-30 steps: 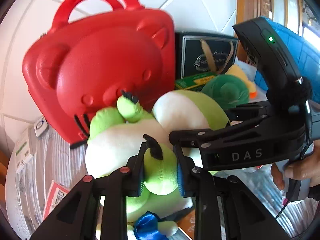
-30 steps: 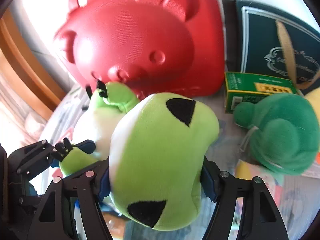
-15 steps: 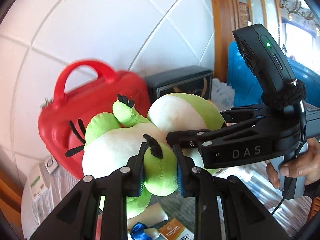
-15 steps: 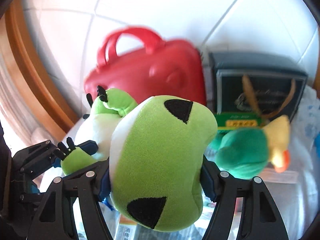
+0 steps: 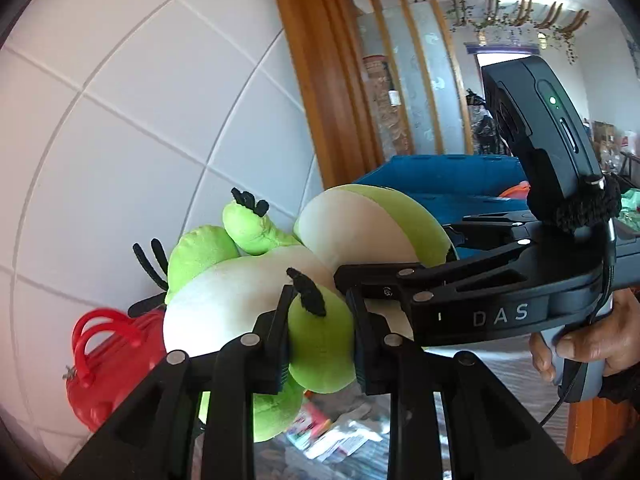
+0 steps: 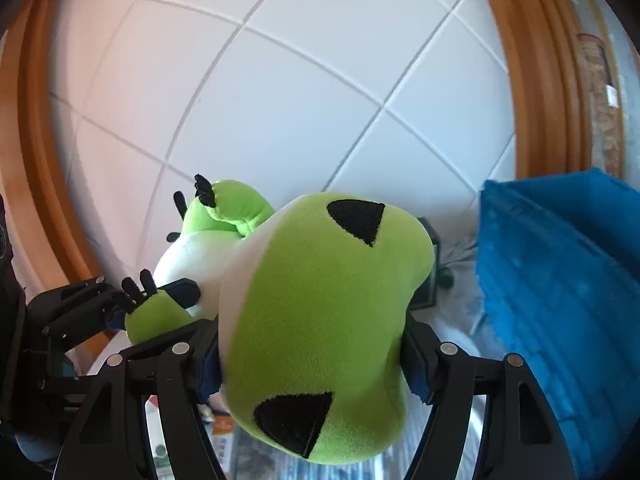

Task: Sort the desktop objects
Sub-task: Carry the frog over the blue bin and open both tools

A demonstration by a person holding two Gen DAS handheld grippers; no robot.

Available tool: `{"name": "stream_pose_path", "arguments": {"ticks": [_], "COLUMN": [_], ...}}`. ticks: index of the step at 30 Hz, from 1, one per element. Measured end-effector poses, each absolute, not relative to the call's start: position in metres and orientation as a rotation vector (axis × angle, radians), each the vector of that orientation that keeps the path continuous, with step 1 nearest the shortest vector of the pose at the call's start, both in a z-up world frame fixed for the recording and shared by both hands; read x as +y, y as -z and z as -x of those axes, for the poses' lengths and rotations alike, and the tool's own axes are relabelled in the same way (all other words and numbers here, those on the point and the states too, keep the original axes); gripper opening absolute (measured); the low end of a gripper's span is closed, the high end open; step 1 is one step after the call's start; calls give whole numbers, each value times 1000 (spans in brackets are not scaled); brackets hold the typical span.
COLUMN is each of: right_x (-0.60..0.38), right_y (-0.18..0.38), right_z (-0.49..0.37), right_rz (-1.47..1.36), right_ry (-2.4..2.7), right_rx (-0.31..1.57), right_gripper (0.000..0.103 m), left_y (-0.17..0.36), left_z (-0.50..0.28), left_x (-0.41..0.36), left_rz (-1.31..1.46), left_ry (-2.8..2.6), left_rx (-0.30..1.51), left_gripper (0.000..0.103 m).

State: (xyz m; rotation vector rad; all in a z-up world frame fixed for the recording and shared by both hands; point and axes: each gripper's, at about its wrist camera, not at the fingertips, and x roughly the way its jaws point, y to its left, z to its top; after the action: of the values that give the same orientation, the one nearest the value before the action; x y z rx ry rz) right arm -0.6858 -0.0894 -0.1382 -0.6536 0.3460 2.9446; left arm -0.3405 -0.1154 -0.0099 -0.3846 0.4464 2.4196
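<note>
A green and white plush frog (image 5: 240,296) hangs in the air between both grippers, high above the table. My left gripper (image 5: 320,340) is shut on one of its green limbs with black toes. My right gripper (image 6: 312,360) is shut on its big green head (image 6: 320,312), which has black triangle marks. The right gripper also shows in the left wrist view (image 5: 460,296), held by a hand at the right. The left gripper shows at the left edge of the right wrist view (image 6: 120,308).
A blue bin (image 6: 560,300) stands to the right, also seen in the left wrist view (image 5: 440,184). A red bear-shaped case (image 5: 104,360) sits low at the left against the white tiled wall (image 5: 140,140). Packets and papers (image 5: 332,436) lie on the table below.
Both grippers have lifted the frog well up and swung right. The red case and dark box have dropped low or out of view; the blue bin has come into view.
</note>
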Motion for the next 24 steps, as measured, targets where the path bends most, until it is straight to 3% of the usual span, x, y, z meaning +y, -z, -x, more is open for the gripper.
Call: {"name": "stream_pose_path", "arguments": {"ticks": [8, 18, 23, 24], "right_x": [13, 152, 216, 226], "right_y": [84, 44, 45, 46], "right_z": [572, 497, 484, 482], "right_rz": [445, 428, 398, 395], "right_ry": [-2786, -2657, -2582, -2578], "right_rx": [370, 464, 574, 599], "right_gripper": [71, 72, 97, 97], "left_y": [-39, -64, -73, -72], "left_z": [308, 326, 334, 334], "left_x": [23, 177, 224, 228], "left_rz": [236, 192, 208, 211], "left_ry": [-2264, -2177, -2256, -2275], "left_rx": [442, 415, 414, 416], "left_gripper": [24, 24, 33, 35]}}
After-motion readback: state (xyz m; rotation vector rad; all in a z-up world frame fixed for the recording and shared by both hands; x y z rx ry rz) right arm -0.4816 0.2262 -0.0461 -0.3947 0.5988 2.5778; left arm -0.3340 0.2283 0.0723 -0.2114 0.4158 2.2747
